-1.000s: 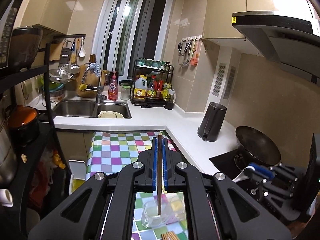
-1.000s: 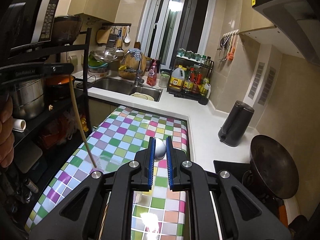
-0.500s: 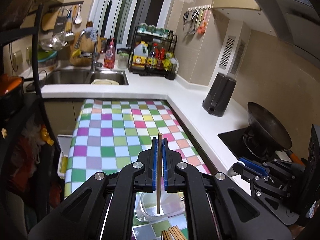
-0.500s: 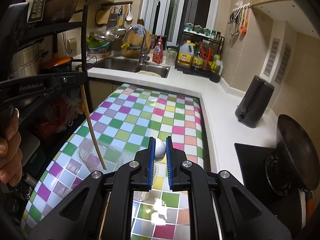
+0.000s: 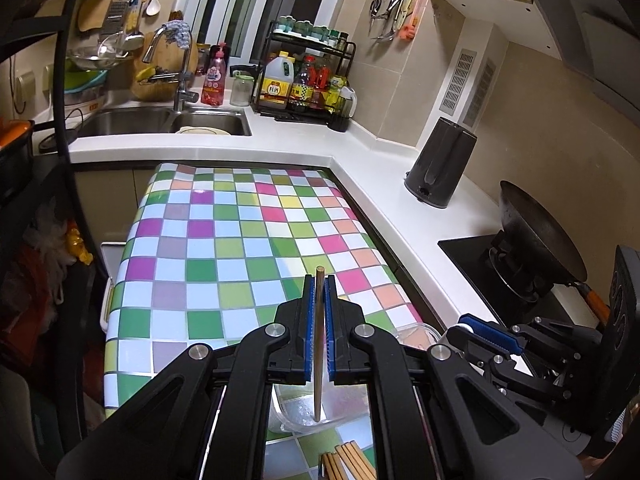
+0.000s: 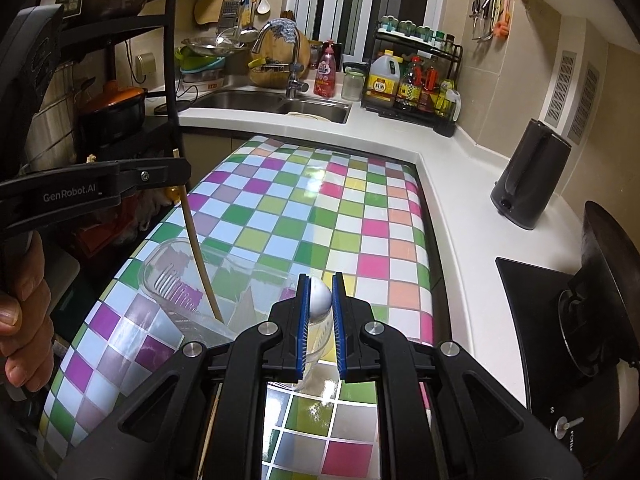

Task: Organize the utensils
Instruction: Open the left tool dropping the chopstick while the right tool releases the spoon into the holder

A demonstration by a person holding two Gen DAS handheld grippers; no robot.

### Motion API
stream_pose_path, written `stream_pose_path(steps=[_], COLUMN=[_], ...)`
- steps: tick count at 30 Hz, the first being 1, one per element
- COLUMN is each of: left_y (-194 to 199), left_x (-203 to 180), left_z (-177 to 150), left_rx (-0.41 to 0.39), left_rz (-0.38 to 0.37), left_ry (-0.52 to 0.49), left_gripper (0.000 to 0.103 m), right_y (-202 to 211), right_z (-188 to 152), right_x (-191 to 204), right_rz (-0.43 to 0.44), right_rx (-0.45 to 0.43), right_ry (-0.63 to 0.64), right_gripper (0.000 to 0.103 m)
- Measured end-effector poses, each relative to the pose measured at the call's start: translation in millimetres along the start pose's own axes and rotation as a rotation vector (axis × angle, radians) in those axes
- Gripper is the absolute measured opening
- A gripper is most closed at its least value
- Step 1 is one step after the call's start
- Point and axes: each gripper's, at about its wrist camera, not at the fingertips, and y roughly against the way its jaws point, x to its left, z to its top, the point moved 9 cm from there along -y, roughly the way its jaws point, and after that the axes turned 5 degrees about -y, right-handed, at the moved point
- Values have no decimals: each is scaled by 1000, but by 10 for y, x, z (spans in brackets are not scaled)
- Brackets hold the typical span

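Note:
My left gripper [image 5: 319, 280] is shut on a wooden chopstick [image 5: 318, 344] held upright, its lower tip inside a clear plastic container [image 5: 316, 408] on the checkered table. The right wrist view shows the same chopstick [image 6: 198, 256] reaching down into the container [image 6: 176, 280]. My right gripper [image 6: 318, 280] is shut on a white spoon [image 6: 320, 300], just above the container's right end. Several more chopsticks [image 5: 348, 462] lie on the table below the left gripper.
The checkered tablecloth [image 5: 240, 248] covers the table. A white counter [image 5: 392, 184] runs behind and to the right, with a black kettle [image 5: 440, 168], a wok [image 5: 540, 240] on the hob, a sink [image 5: 160, 124] and a bottle rack [image 5: 308, 80]. A black shelf [image 6: 100, 112] stands left.
Both grippers have come down closer to the table. The chopstick's tip has gone lower into the container. The spoon has moved nearer the container.

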Motion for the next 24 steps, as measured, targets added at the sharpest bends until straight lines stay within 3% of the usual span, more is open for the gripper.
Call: stream_pose_path(steps=[2,5,9,16,19,24], left_y=[-1,102,390,1026,1321,1697], left_x=[2,41,51,-39,-104,-175], left_z=[7,55,159,174,17,-507], left_rx=[6,-16,-64,-146,-172,-189], left_rz=[7,26,61,125,139,153], left_ry=[-1,12,7,-31,-52,-64], left_gripper=[10,42,45,52,52,52], right_y=[-15,7,172,806,1143,1583], right_z=[-18,-14,43,71,-19,-393], right_x=[-2,-36,-102,-210,-227,-193], right_rz=[5,0,-16,-47,-36,26], right_rx=[9,9,-18,-118,-175,-253], right_ry=[-7,-28,-47,-86,-133,-231], right_gripper=[12,16,31,31,33,34])
